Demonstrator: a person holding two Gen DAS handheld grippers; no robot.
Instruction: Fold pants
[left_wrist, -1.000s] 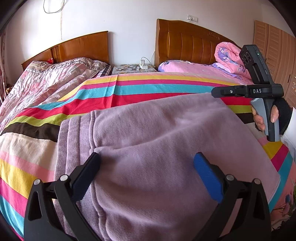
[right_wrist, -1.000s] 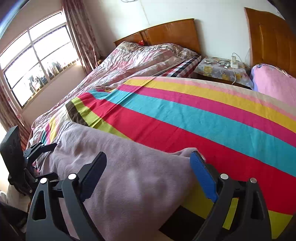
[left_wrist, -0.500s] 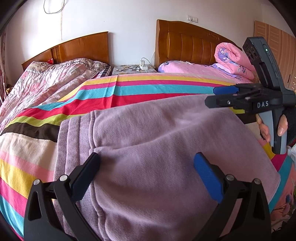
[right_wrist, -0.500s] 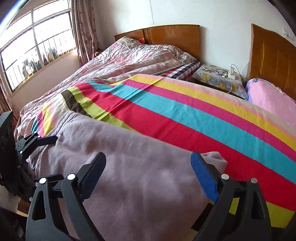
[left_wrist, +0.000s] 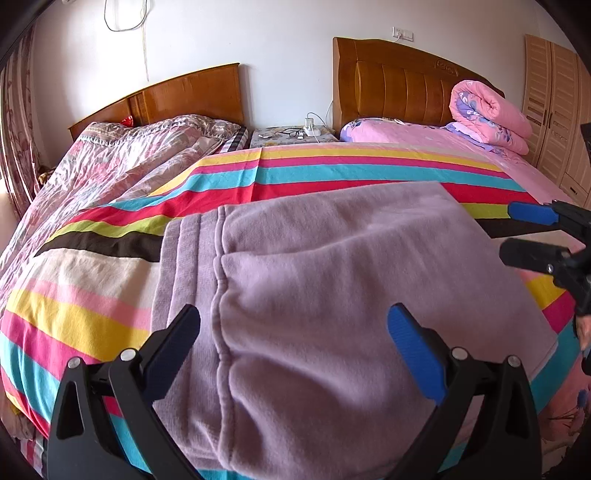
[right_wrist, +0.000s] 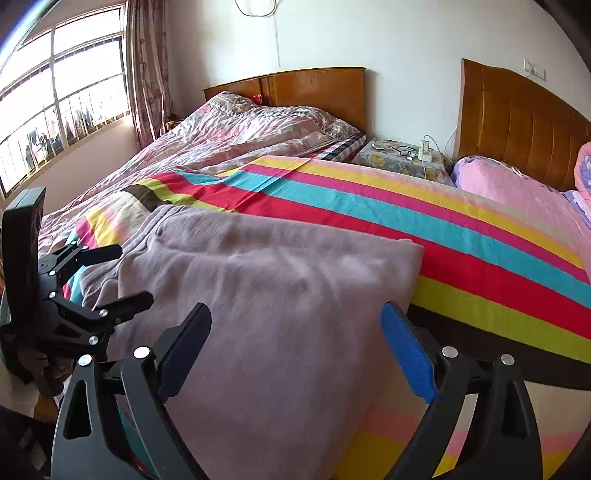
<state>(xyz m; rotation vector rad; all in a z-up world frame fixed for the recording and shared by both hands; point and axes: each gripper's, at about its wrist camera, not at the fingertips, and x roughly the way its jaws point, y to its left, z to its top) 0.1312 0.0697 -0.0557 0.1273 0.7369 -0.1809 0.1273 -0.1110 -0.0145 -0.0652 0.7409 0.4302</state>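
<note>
Pants (left_wrist: 332, 295) lilac, fleecy, apparently folded, flat on striped sheet (left_wrist: 332, 173).

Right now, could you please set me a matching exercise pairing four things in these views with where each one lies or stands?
Things:
1. lilac pants
2. rolled pink quilt
3. glasses
4. window

Places:
a. on the nightstand between the two headboards
b. spread on the striped sheet, under both open grippers
c. beside the curtain, at the left in the right wrist view
d. against the right-hand headboard

Pairs: 1-b, 2-d, 3-a, 4-c

Striped bed (left_wrist: 303, 173), folded lilac pants (left_wrist: 332, 295) on it
</note>
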